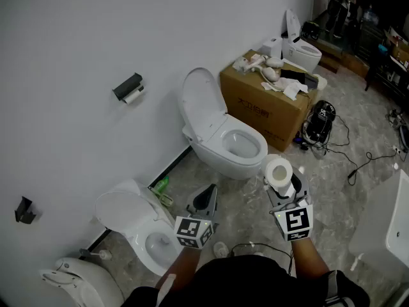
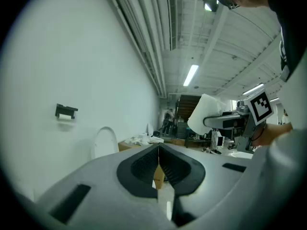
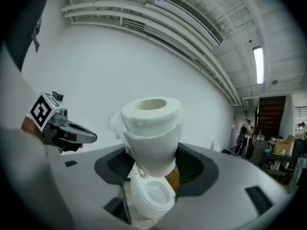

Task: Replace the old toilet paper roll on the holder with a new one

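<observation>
The left tongs (image 1: 209, 190) are fully closed and empty. Just beside them the right tongs (image 1: 282, 183) are clamped wide on the new white toilet paper roll (image 1: 278, 171), held upright with its core opening facing up. Ahead on the grey marbled floor (image 1: 364, 203), a white ceramic toilet with raised lid (image 1: 225, 139) stands between the tongs and the white wall (image 1: 77, 37), with a second white toilet (image 1: 131, 219) to its left. Farther off, the black wall-mounted holder with the old white roll (image 1: 130, 89) sits on that wall, well apart from the new roll, and a brown cardboard box topped with loose white items (image 1: 262, 104) stands beyond the open toilet.
</observation>
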The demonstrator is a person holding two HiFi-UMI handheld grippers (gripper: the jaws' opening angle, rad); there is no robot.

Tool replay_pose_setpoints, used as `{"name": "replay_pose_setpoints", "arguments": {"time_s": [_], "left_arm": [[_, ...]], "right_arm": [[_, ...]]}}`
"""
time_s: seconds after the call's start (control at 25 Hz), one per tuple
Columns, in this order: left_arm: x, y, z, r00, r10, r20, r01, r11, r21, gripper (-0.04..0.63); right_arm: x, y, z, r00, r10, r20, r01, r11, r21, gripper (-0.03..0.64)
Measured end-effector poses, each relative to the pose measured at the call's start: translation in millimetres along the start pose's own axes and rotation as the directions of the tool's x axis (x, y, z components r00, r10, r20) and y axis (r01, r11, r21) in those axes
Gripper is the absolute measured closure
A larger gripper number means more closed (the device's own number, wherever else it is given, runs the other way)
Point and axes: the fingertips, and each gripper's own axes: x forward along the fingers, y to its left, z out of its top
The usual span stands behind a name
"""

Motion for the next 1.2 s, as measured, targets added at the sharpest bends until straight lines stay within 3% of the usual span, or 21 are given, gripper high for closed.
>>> {"name": "replay_pose_setpoints", "arguments": {"time_s": [0.24,0.44,0.76,1.2], "left_arm": [[-5,-28,9,0.999,-0.029,0.027,0.029,1.000,0.012,0.588],[-7,-26,7,0.999,-0.029,0.022,0.029,0.999,0.017,0.588],[-12,9,16,0.999,0.013,0.043,-0.014,1.000,0.023,0.588],[-30,73,25,0.994,0.074,0.075,-0.077,0.996,0.034,0.588]], "right_arm": [[-16,-4,-3,1.000,0.004,0.005,-0.004,1.000,0.005,0.357],[-12,8,0,1.000,0.018,0.005,-0.018,0.998,-0.054,0.357],[9,23,14,0.996,0.050,0.077,-0.051,0.999,0.007,0.354],[49,55,28,0.994,0.060,0.092,-0.062,0.998,0.020,0.353]]}}
